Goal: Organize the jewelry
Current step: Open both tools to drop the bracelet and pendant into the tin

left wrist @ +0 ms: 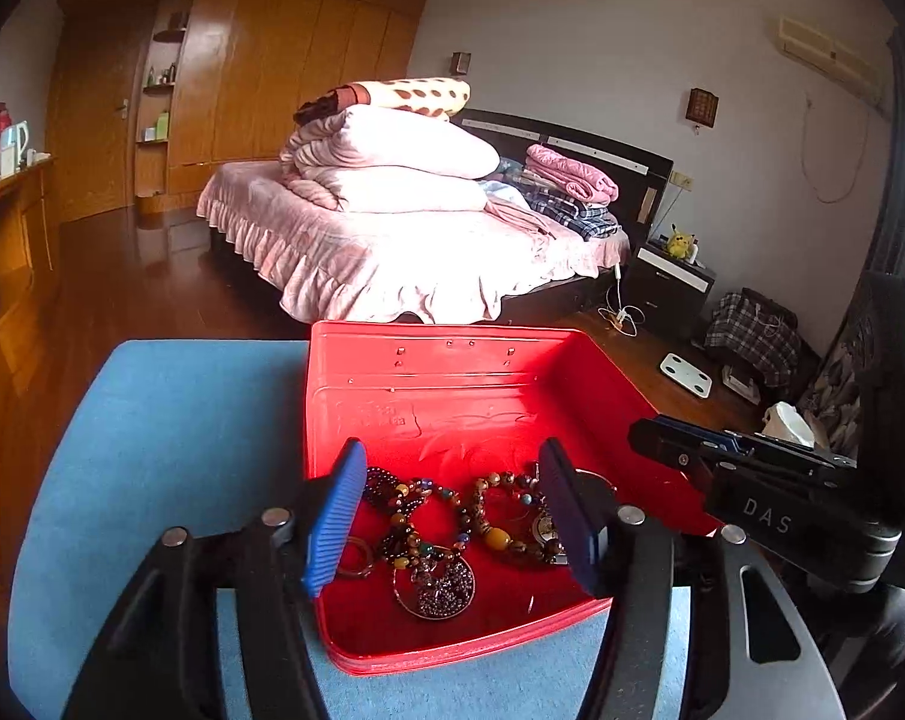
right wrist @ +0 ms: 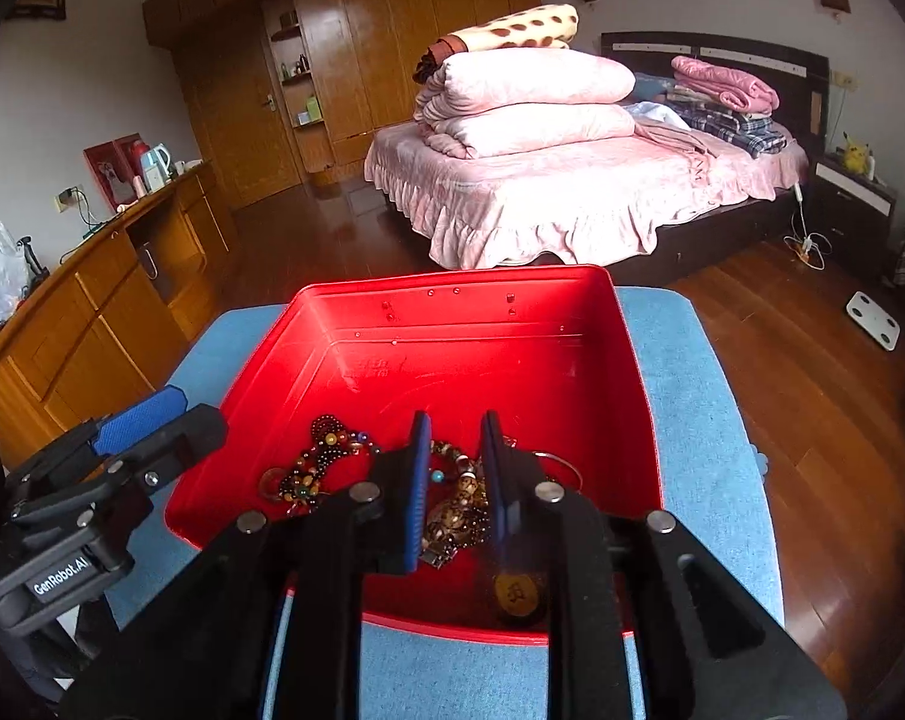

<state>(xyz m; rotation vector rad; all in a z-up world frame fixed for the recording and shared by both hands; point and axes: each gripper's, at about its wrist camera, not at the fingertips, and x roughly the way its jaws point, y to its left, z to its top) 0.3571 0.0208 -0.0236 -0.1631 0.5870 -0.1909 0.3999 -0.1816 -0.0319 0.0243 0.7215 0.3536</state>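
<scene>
A red box (left wrist: 452, 384) (right wrist: 470, 324) stands open on a blue padded seat (left wrist: 170, 432) (right wrist: 686, 420). A pile of beaded bracelets and necklaces (left wrist: 446, 522) (right wrist: 326, 468) lies at its near end, with a round beaded pendant (left wrist: 437, 585). My left gripper (left wrist: 452, 480) is open, its blue pads straddling the pile just above it. My right gripper (right wrist: 455, 456) has its jaws a narrow gap apart over a cluster of brown beads (right wrist: 458, 516); nothing is gripped. A dark round charm (right wrist: 515, 594) hangs by the right finger.
A bed with pink bedding (left wrist: 404, 228) (right wrist: 572, 180) stands beyond the seat on a dark wooden floor. A wooden cabinet (right wrist: 92, 312) runs along the left wall. A white scale (right wrist: 872, 312) lies on the floor to the right.
</scene>
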